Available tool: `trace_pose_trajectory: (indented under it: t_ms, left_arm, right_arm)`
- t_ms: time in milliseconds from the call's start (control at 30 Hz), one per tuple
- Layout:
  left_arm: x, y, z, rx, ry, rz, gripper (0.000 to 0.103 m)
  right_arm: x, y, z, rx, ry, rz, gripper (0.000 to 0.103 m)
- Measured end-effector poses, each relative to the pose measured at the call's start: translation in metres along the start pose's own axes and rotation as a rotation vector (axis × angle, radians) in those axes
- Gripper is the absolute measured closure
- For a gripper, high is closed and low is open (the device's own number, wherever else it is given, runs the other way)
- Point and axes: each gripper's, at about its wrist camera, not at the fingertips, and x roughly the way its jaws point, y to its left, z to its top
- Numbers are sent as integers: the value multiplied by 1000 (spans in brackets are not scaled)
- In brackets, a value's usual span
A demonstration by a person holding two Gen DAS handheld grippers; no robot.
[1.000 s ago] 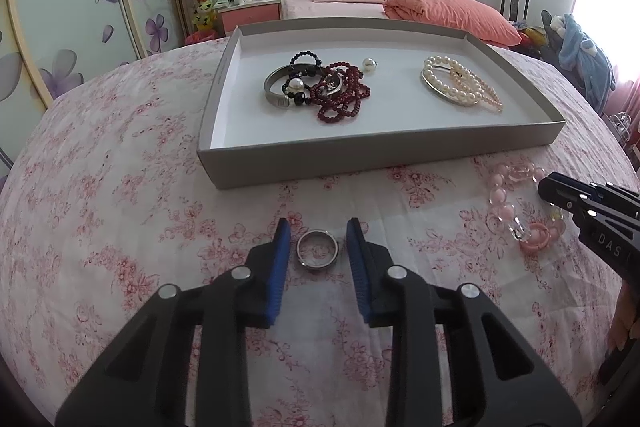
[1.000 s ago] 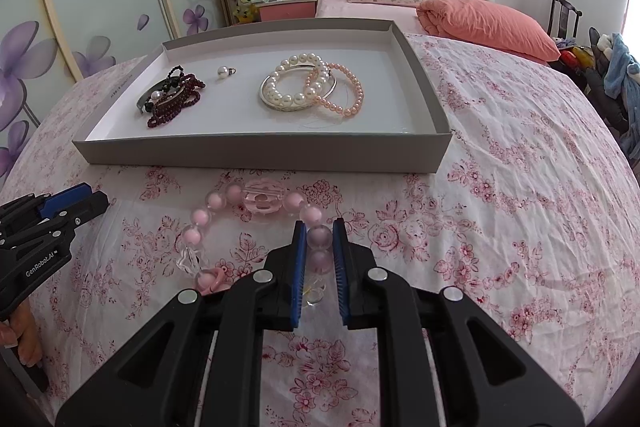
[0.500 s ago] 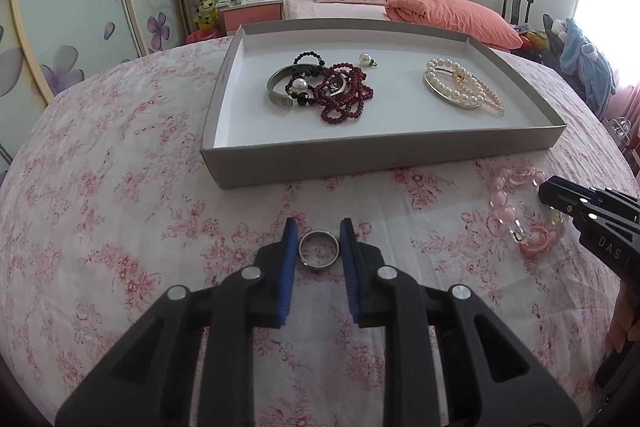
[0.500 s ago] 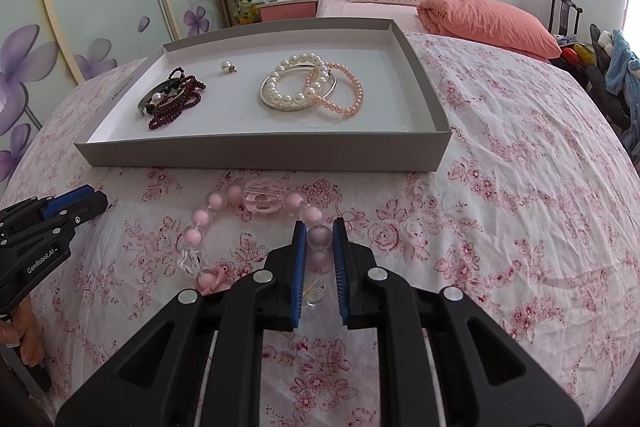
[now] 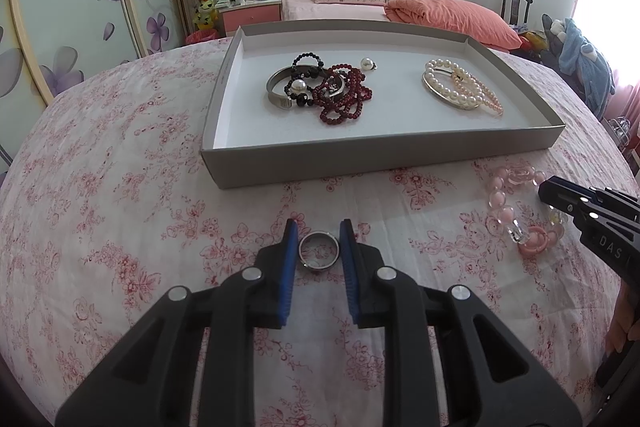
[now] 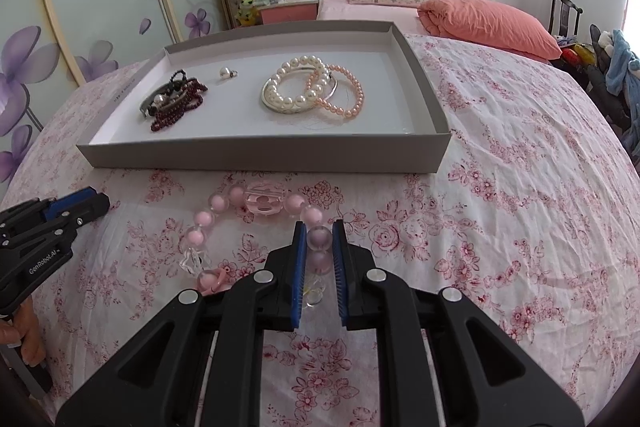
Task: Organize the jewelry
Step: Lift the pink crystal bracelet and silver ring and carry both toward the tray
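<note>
A silver ring (image 5: 319, 256) lies on the floral cloth between the pads of my left gripper (image 5: 319, 239), which is shut on it. My right gripper (image 6: 319, 239) is shut on a bead of the pink bead bracelet (image 6: 264, 203); the bracelet also shows in the left wrist view (image 5: 505, 213). A grey tray (image 5: 376, 157) just beyond holds a dark red bead pile (image 5: 344, 99), a steel bangle (image 5: 278, 83), a loose pearl (image 5: 366, 63) and pearl bracelets (image 5: 456, 87). The tray also shows in the right wrist view (image 6: 256, 157).
The floral cloth (image 5: 120, 227) covers a round table. A bed with an orange pillow (image 5: 452, 17) stands behind, and wardrobe doors (image 5: 80, 7) stand at the left. Clothes hang on a chair (image 5: 580, 67) at the right.
My left gripper's fingers have closed in on the silver ring until they touch it. My right gripper stays shut on the pink bracelet in the same place.
</note>
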Motion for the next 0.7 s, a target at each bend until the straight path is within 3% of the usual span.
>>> trace_pose_trajectory:
  t_ms: [167,367,700]
  left_arm:
    - [-14,8,-5,-30,-44,-14,81]
    - [-51,7,-14,-35,-181,-42,81]
    - [-95,-2,-24,-16,-357,7,81]
  right_arm:
    - [-33,1,-3,34,-105,68,89]
    - [-72,13,-5,33,-236,122,89]
    - [-95,28,-15,15,-336,108,89]
